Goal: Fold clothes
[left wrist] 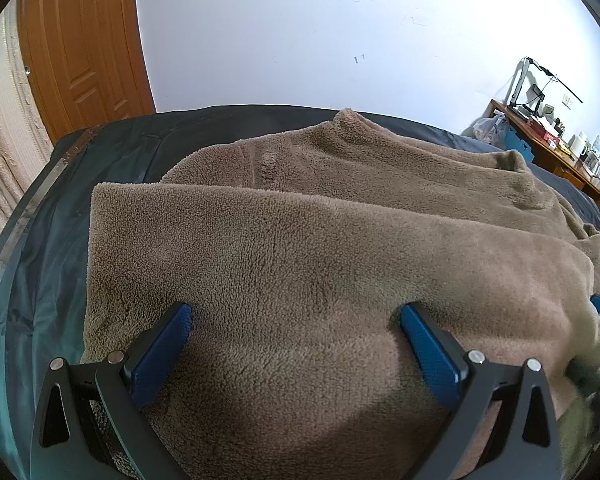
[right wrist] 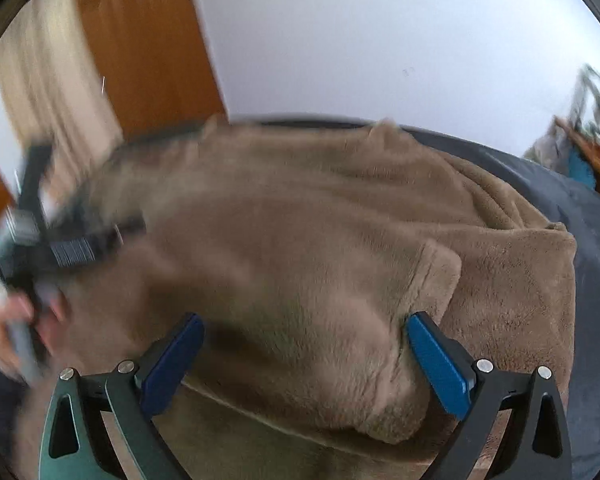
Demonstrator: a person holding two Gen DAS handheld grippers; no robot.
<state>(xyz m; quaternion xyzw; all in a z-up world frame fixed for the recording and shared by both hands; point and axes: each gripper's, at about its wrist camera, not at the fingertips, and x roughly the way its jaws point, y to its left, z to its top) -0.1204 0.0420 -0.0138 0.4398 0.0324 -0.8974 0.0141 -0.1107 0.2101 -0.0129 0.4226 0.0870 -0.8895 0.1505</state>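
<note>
Nearest to me, my left hand-held gripper point(left wrist: 296, 320) stands with its blue-padded jaws spread wide and released, pressed down on the brown plush fleece garment point(left wrist: 300, 248); the cloth bulges up between the pads but is not pinched. My right hand-held gripper point(right wrist: 304, 328) is likewise spread and released, its jaws straddling a thick rounded fold of the same fleece; this view is blurred by motion, so fine contact cannot be read.

The garment lies on the bed with the dark blue-black slick cover point(left wrist: 48, 240), a lower panel laid over the body, the raised collar point(left wrist: 350, 118) at the far side and a sleeve cuff point(left wrist: 512, 160) toward the right.

Step in hand, as I judge it: a fold has been laid across the garment, and both tools are setting or smoothing it rather than carrying cloth. The next move calls for closing on a fresh edge, probably the loose sleeve side at right, and bringing it inward without dragging the layer beneath; thick pile will resist a sharp crease.

Farther off: a white wall point(left wrist: 320, 32), a brown panelled wooden door point(left wrist: 88, 48), and a cluttered wooden worktop point(left wrist: 556, 140) at right.
</note>
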